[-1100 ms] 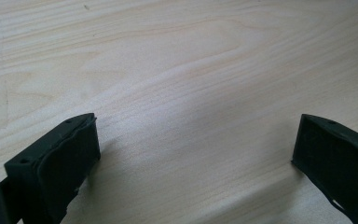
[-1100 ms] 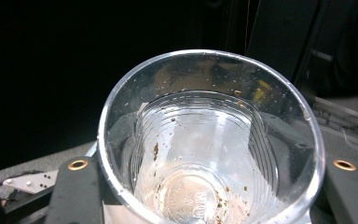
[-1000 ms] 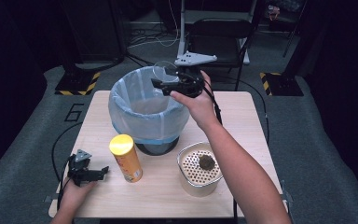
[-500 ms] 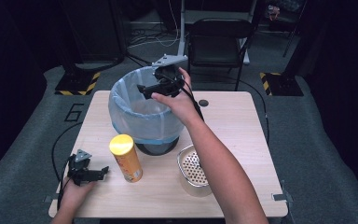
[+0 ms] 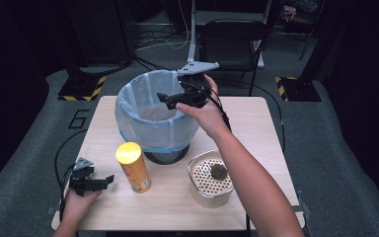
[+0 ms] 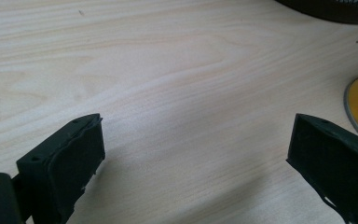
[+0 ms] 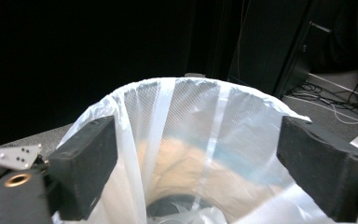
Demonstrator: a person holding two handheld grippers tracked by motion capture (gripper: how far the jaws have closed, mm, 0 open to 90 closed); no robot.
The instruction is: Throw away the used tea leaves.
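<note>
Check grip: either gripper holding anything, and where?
Nothing held. Right gripper open, empty over the lined bin, its jaws just opened; left gripper open, empty on the table.

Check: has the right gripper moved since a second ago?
Yes. The right gripper has shifted left over the lined bin, away from the table's right side, jaws open and empty.

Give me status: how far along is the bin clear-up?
Right gripper hangs over the lined bin, jaws just opened, nothing between them. Something pale lies inside the bin. Left gripper rests open on the table. Left: yellow can and the dark lump in the metal basket.
</note>
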